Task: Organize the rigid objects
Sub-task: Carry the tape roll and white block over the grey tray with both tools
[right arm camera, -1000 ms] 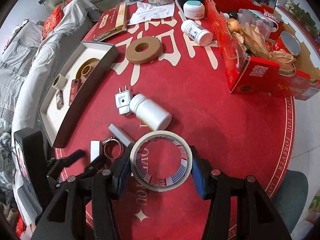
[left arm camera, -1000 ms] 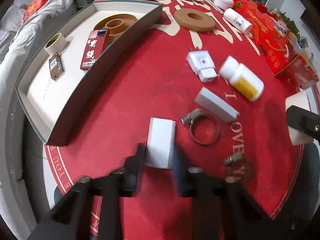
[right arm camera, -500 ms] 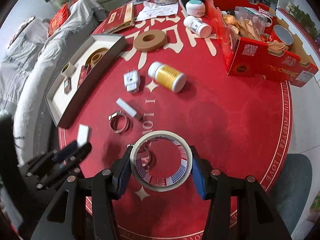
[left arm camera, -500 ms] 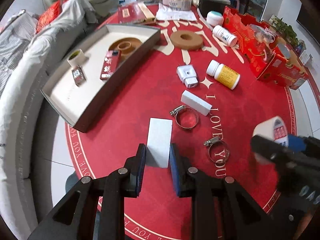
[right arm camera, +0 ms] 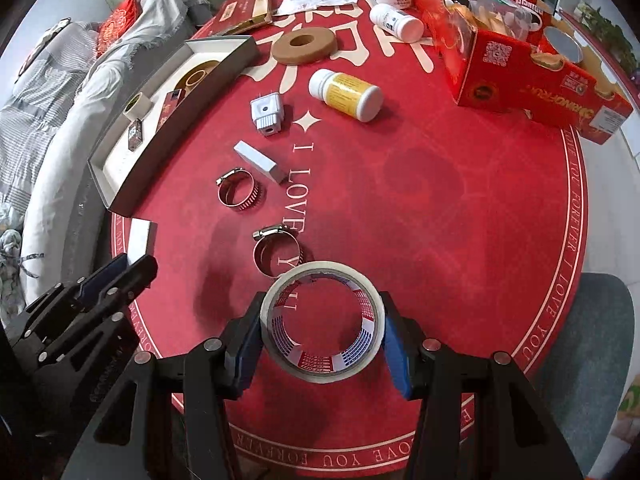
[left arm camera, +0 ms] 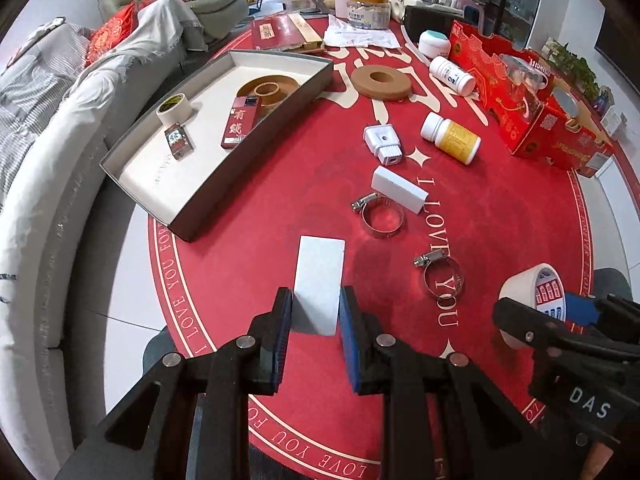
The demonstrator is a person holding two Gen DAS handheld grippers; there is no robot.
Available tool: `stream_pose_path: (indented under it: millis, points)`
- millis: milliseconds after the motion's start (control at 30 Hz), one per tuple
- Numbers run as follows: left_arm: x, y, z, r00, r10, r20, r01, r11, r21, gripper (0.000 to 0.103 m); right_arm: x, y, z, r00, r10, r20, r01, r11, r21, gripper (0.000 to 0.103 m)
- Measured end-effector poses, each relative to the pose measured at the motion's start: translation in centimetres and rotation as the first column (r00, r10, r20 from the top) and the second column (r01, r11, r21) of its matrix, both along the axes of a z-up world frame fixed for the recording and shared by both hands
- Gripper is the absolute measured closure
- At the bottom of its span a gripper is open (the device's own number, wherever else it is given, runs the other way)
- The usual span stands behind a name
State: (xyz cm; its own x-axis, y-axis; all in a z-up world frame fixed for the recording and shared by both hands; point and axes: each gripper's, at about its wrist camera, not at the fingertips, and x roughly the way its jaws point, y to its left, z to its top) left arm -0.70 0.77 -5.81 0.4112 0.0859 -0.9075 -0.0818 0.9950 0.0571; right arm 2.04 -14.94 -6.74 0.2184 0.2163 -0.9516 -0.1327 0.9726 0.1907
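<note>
My left gripper (left arm camera: 314,312) is shut on a flat white block (left arm camera: 319,284) and holds it above the red table, right of the grey tray (left arm camera: 188,224). My right gripper (right arm camera: 322,336) is shut on a roll of printed tape (right arm camera: 322,364), held above the table's near edge. The tray holds a small tape roll (left arm camera: 174,106), a red box (left arm camera: 241,122), a small lighter-like item (left arm camera: 179,142) and a brown ring (left arm camera: 267,90). On the table lie two hose clamps (left arm camera: 380,216) (left arm camera: 442,276), a second white block (left arm camera: 398,188), a white plug (left arm camera: 383,144) and a yellow-label bottle (left arm camera: 450,138).
A brown disc (left arm camera: 381,82), a white bottle (left arm camera: 452,75) and a white jar (left arm camera: 434,43) lie farther back. A red open carton (left arm camera: 532,120) stands at the right. A sofa (left arm camera: 40,152) runs along the left of the table. Books and a jar stand at the far edge.
Both grippers have lifted and drawn back from the table with their objects; the white block rose off the cloth and the table items look smaller and farther.
</note>
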Motion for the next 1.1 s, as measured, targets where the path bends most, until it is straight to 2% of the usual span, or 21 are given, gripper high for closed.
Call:
stream_pose_path:
  millis: [1100]
  points:
    - [0.2, 0.8, -0.9, 0.999, 0.033, -0.01, -0.033, 0.997, -0.067, 0.077, -0.2, 0.9, -0.9, 0.999, 0.021, -0.037, -0.023, 0.998, -0.055, 0.049]
